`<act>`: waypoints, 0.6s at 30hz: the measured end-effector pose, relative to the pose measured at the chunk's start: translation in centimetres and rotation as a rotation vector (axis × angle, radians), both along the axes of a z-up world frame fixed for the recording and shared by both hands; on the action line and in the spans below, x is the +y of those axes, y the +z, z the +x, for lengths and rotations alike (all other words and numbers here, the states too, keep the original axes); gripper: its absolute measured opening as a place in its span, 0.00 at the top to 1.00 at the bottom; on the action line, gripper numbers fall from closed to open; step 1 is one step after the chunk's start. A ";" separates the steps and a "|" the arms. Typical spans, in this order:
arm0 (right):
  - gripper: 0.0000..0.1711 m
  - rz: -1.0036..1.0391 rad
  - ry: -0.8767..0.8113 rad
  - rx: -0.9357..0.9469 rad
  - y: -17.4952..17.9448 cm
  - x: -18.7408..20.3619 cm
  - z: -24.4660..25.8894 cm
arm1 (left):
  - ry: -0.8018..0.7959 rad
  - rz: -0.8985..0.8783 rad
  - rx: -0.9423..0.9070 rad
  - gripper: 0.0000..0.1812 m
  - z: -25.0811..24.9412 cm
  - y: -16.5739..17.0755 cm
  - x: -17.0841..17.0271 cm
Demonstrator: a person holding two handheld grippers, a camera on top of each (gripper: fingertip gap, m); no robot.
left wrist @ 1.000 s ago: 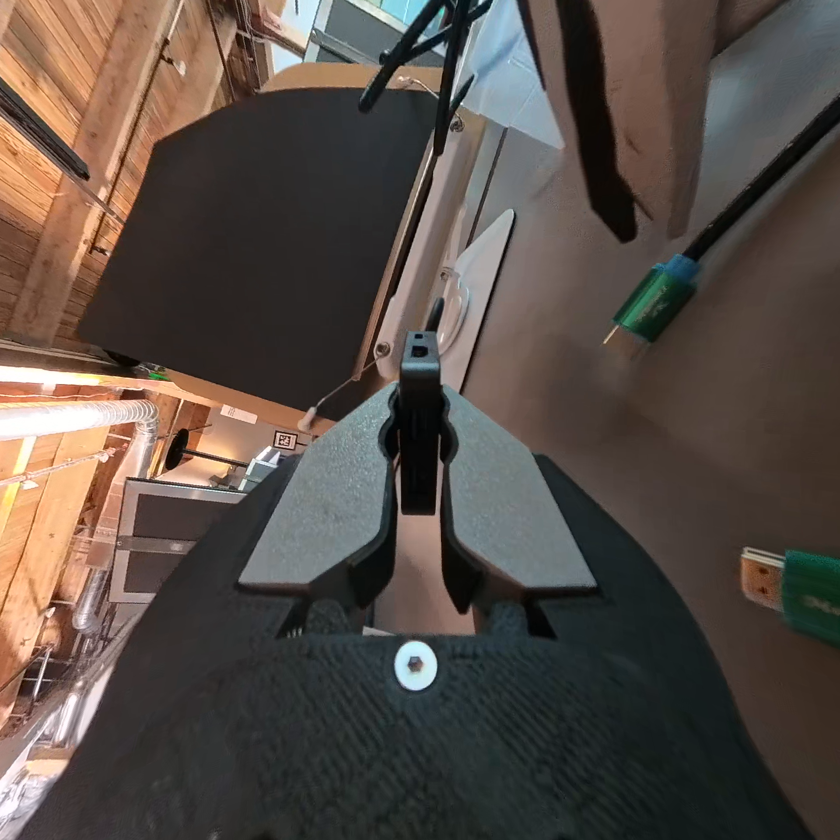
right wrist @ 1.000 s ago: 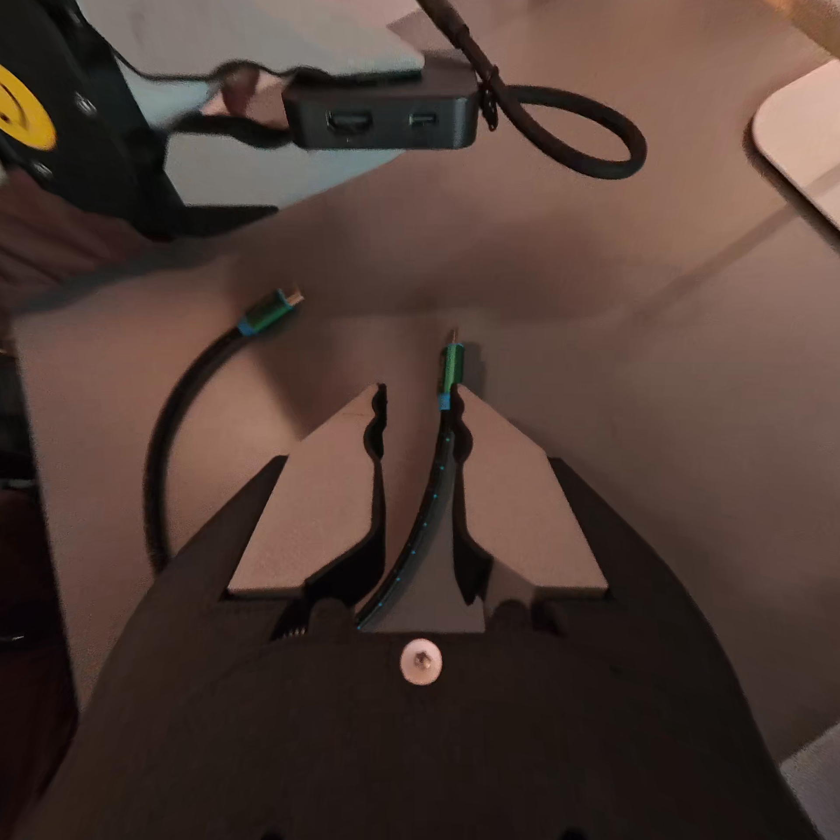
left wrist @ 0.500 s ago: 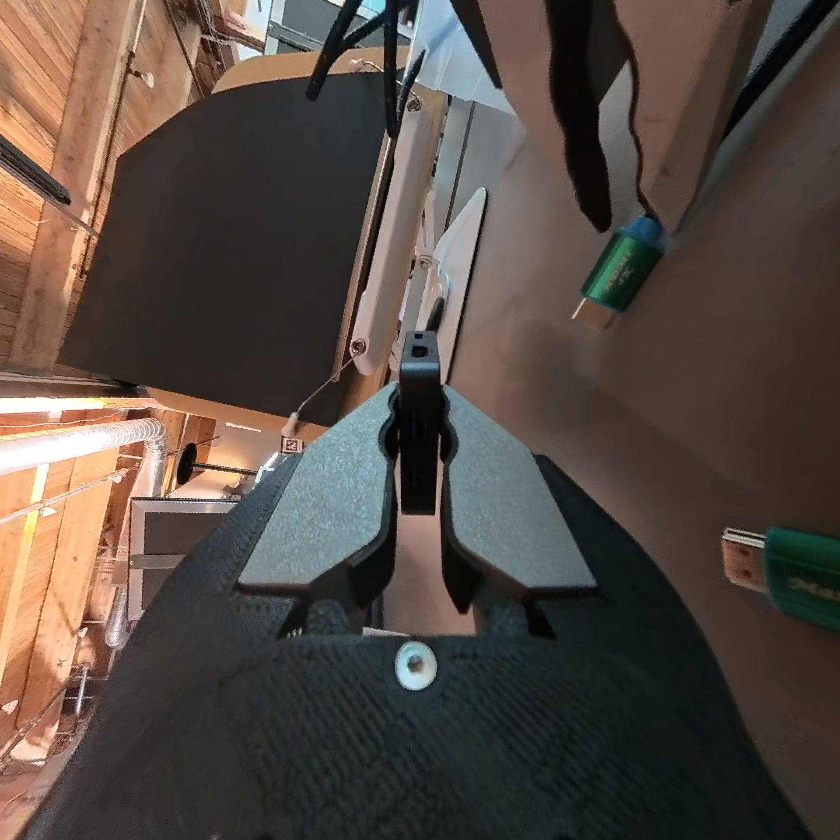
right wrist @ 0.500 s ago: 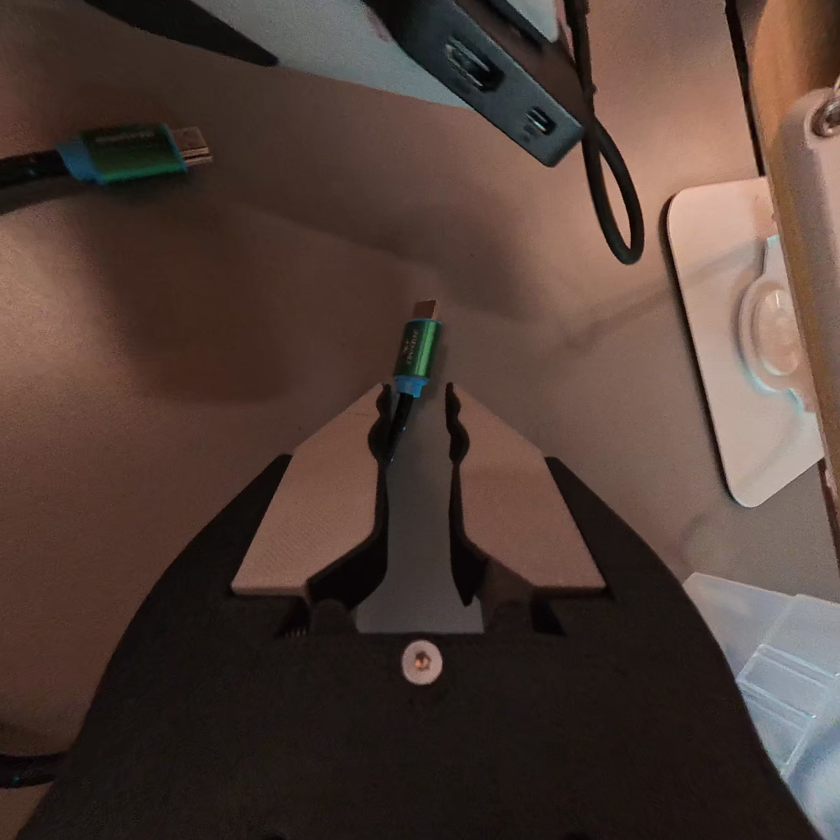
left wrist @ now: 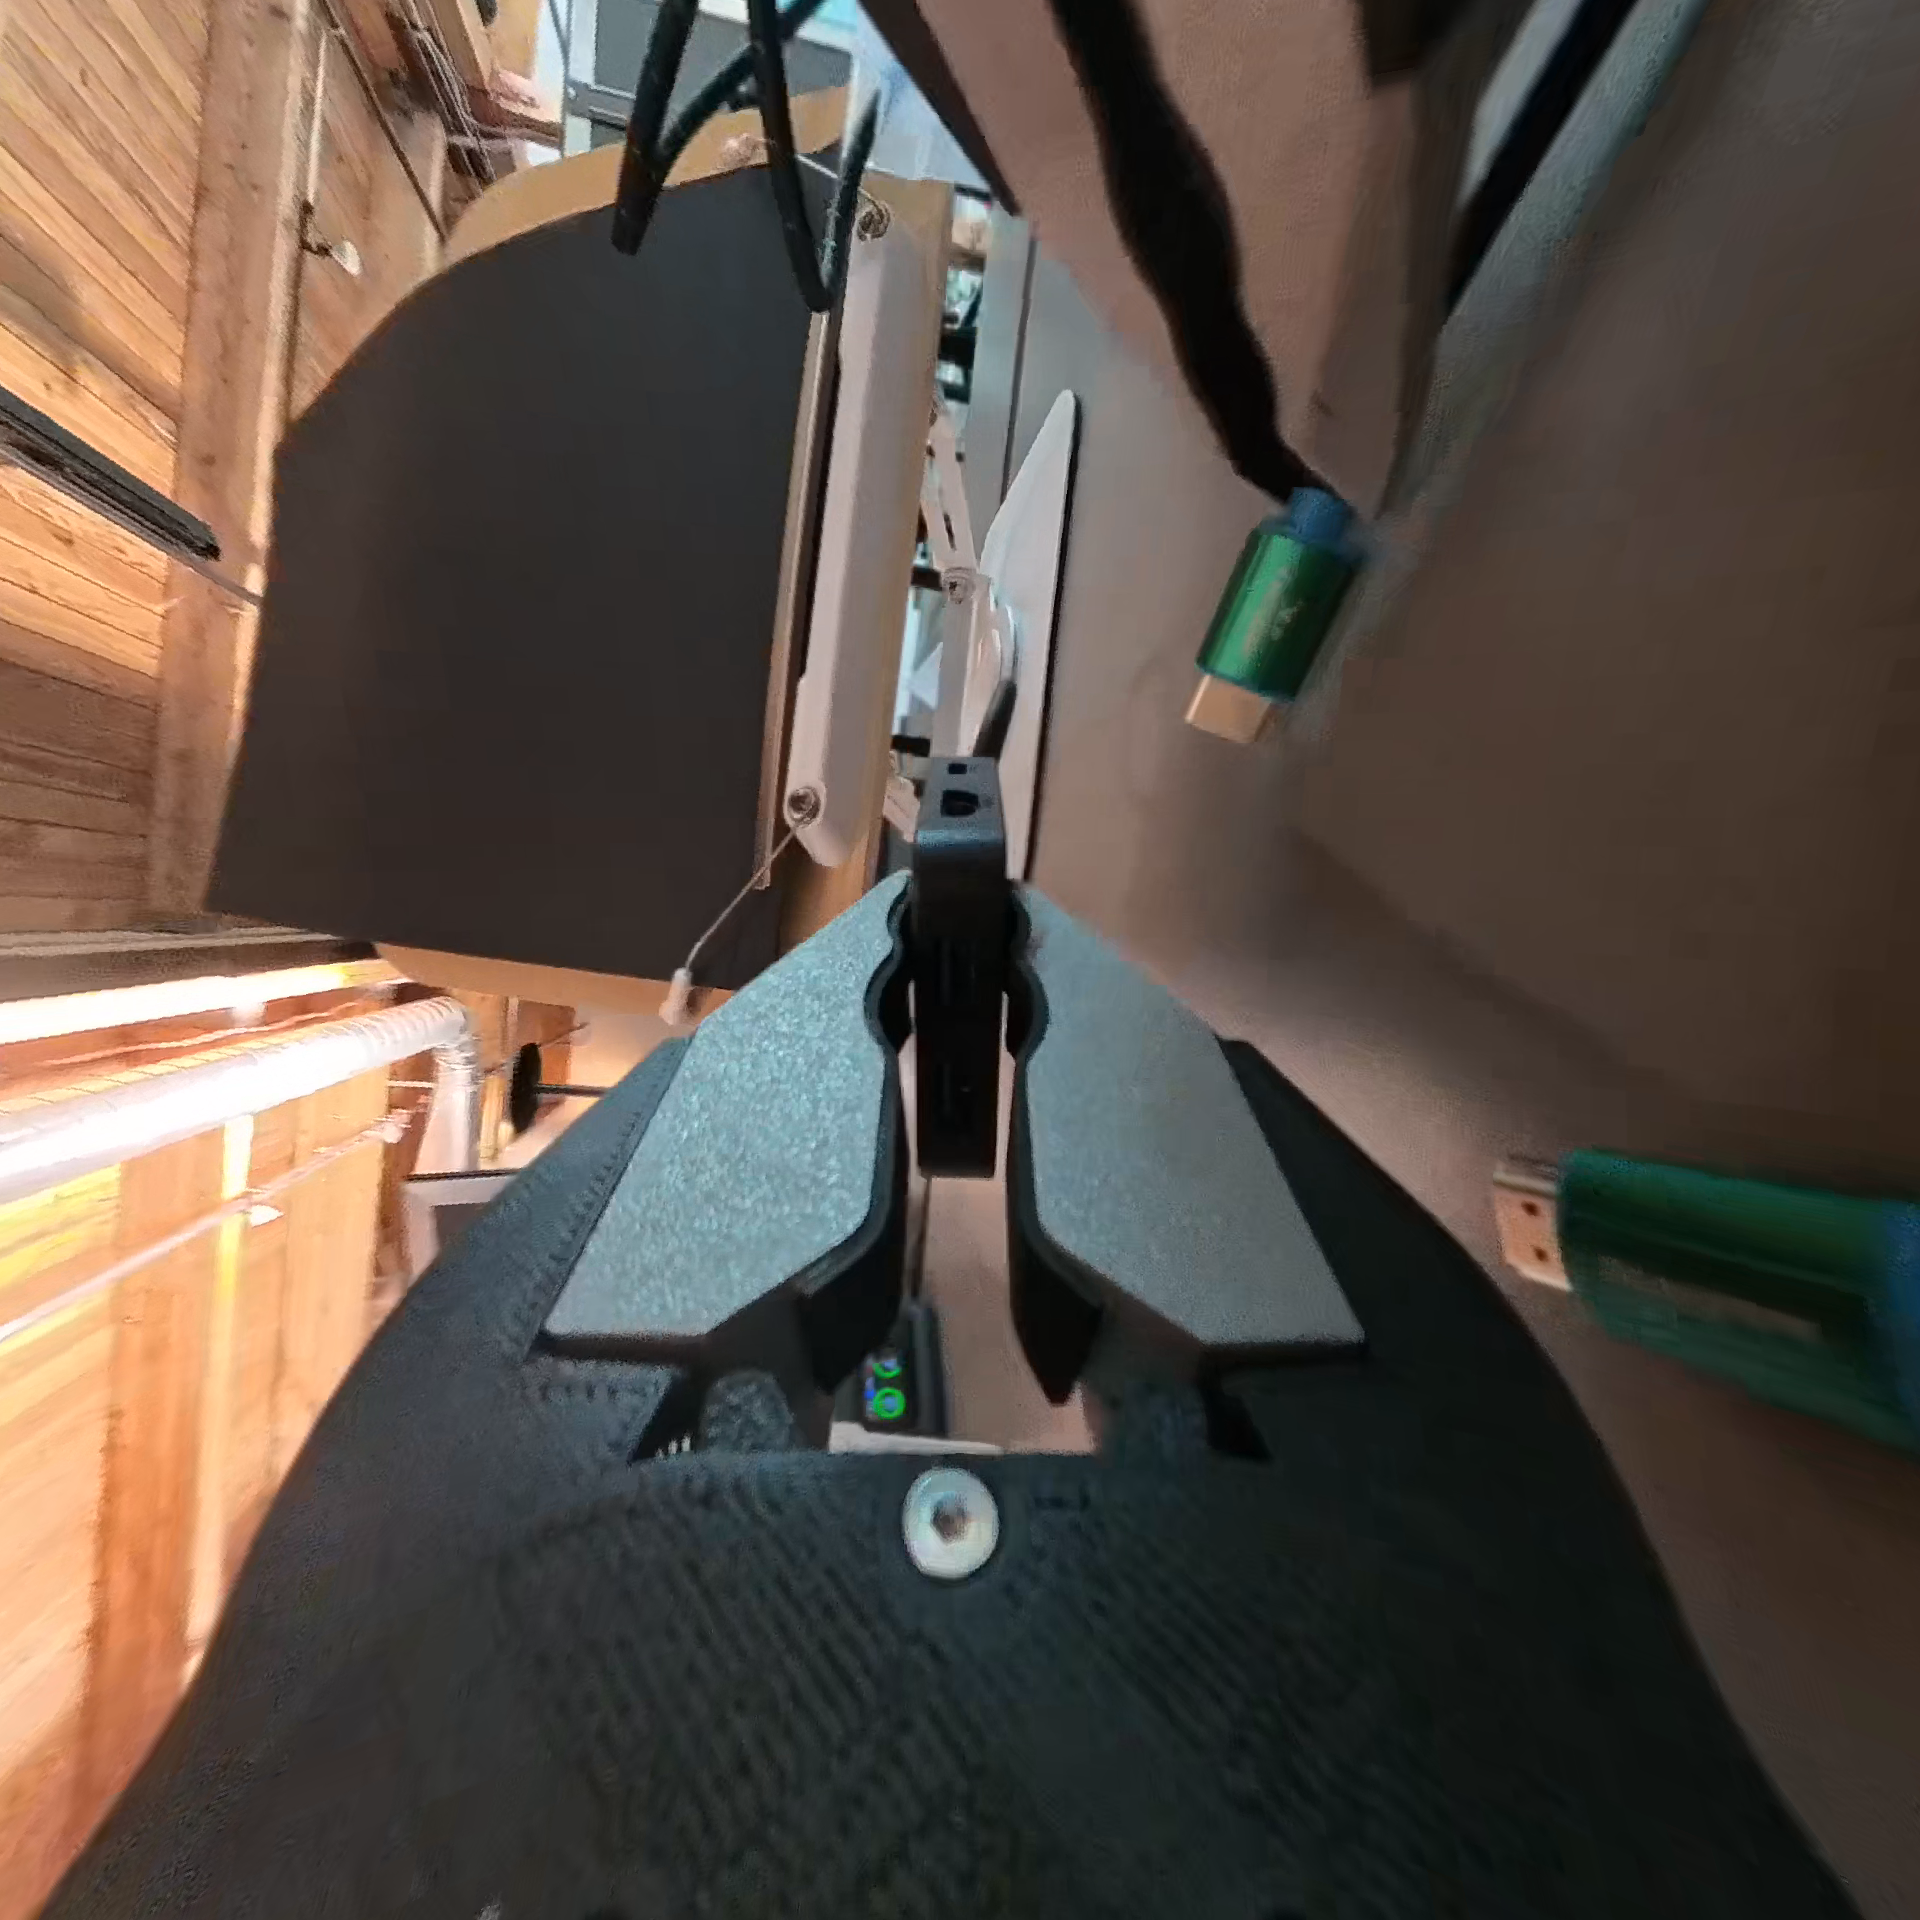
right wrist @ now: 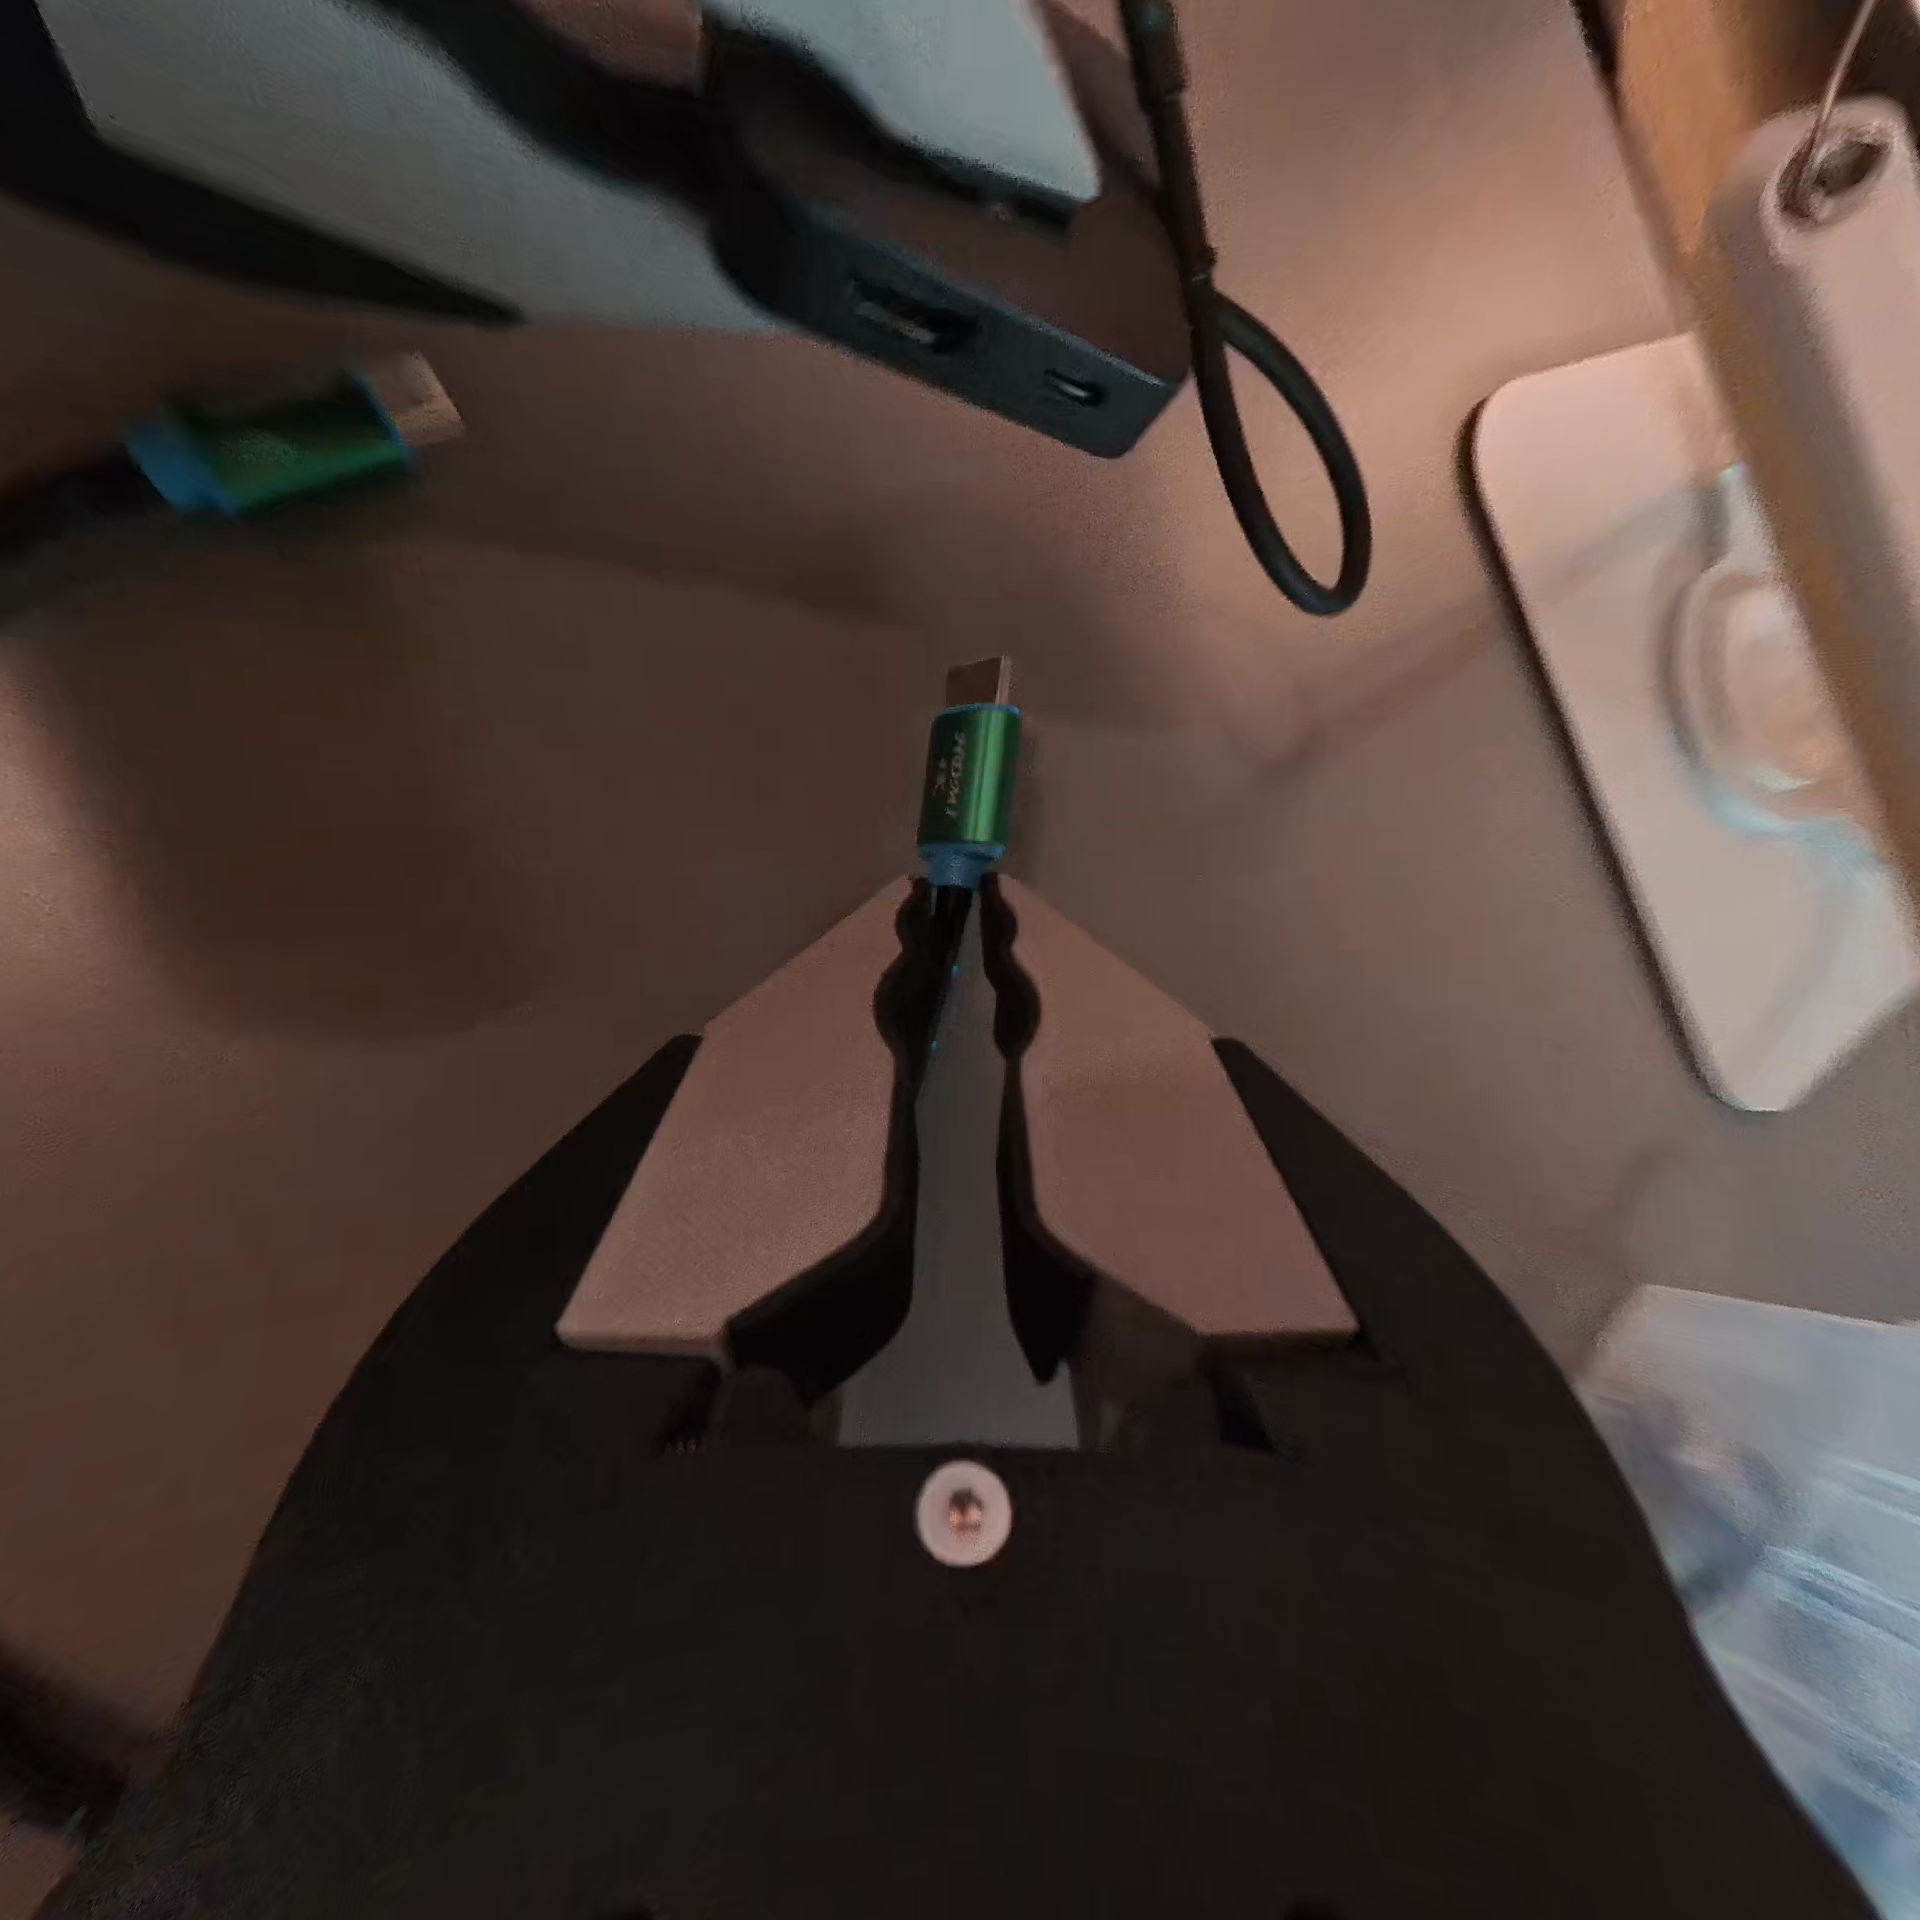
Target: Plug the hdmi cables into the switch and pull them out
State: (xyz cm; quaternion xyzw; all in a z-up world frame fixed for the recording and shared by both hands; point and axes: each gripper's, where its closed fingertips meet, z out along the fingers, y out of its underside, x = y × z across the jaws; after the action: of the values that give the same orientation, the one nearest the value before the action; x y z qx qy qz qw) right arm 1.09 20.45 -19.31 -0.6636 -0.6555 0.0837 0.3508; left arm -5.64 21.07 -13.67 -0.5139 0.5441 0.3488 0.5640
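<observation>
workshop: bare wood-plank wall (left wrist: 94,436), exposed metal duct (left wrist: 229,1081).

The black switch (right wrist: 966,322) hangs above the bench, clamped by the left hand-held gripper (left wrist: 956,935), ports empty. One green-shelled cable plug (right wrist: 968,779) sticks out past the right hand-held gripper (right wrist: 951,894); another (right wrist: 291,442) lies apart, unplugged.

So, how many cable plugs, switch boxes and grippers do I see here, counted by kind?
Green metal HDMI plugs: 2, one held, one lying
Black rectangular switch box: 1
Black two-finger grippers: 2, left, right
Total: 5
</observation>
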 end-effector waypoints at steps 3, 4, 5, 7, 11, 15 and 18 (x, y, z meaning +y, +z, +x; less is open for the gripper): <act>0.97 -0.267 -0.014 0.148 1.1 -1.0 -0.4 | 0.011 0.053 0.072 0.94 -0.3 0.0 0.2; 0.97 -0.354 -0.008 0.199 1.7 -1.4 -0.4 | 0.013 0.067 0.086 0.94 -0.4 0.1 0.2; 0.97 -0.435 0.001 0.249 2.4 -1.7 -0.5 | 0.013 0.079 0.097 0.94 -0.4 0.2 0.2; 0.97 -0.596 0.037 0.346 3.8 -2.5 -0.6 | 0.011 0.096 0.100 0.94 -0.4 0.5 0.1; 0.97 -0.851 0.094 0.441 5.3 -3.9 -0.5 | -0.005 0.171 0.090 0.94 0.0 1.9 -0.2; 0.97 -0.905 0.058 0.427 4.6 -3.9 -0.6 | -0.021 0.145 0.066 0.94 0.1 1.7 -0.3; 0.97 -0.731 -0.013 0.299 2.0 -2.6 -0.3 | -0.002 0.117 0.072 0.94 -0.3 1.2 0.0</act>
State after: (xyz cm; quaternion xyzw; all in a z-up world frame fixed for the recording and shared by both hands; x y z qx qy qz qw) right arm 0.82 17.81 -17.27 -0.7294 -0.5197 0.4051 0.1837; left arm -5.98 21.04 -12.45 -0.4667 0.5432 0.3976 0.5736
